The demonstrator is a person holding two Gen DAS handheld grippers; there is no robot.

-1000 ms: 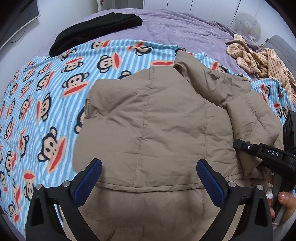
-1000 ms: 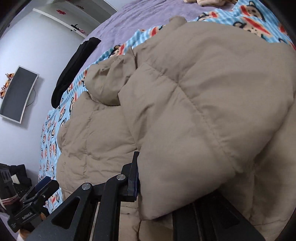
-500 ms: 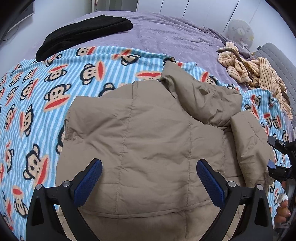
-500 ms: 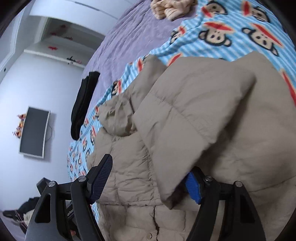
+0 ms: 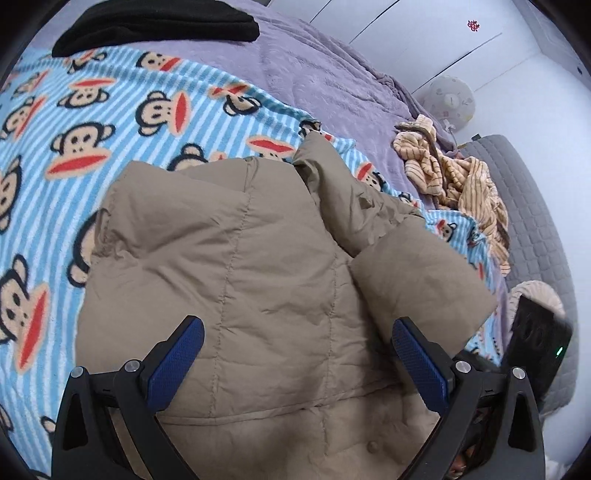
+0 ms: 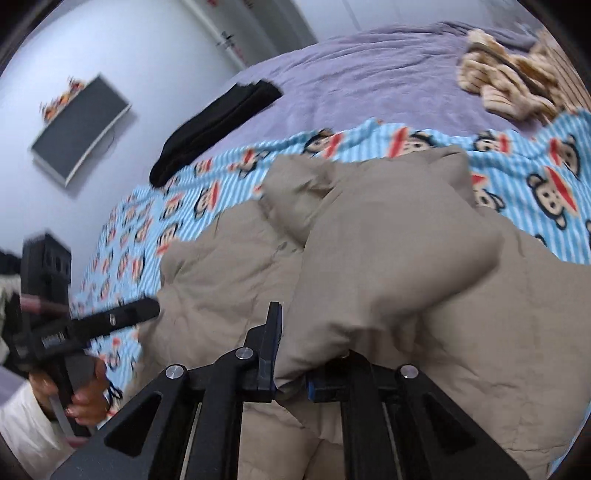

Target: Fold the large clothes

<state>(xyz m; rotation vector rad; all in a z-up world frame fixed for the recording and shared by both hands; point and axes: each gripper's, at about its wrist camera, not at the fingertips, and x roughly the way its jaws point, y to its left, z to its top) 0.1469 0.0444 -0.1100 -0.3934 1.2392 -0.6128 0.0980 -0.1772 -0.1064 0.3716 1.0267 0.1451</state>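
Note:
A tan quilted jacket (image 5: 258, 277) lies spread on the monkey-print blanket (image 5: 92, 110). One sleeve (image 5: 417, 284) is folded across its right side. My left gripper (image 5: 295, 332) hangs open above the jacket's lower body, with its blue pads (image 5: 177, 365) wide apart and nothing between them. In the right wrist view my right gripper (image 6: 291, 369) is closing on the end of that sleeve (image 6: 388, 266), and the fabric is pinched between its jaws. The left gripper (image 6: 110, 321) also shows there, held by a hand at the left edge of the jacket (image 6: 221, 288).
A purple bedspread (image 5: 314, 74) covers the far half of the bed. On it lie a black garment (image 5: 155, 22) and a crumpled striped beige garment (image 5: 454, 181). A grey padded headboard (image 5: 528, 221) runs along the right. A screen (image 6: 77, 129) hangs on the wall.
The right gripper let go of the sleeve and opened, then closed on the sleeve's end again and rose. The left gripper slid across the jacket and turned toward the right, still open.

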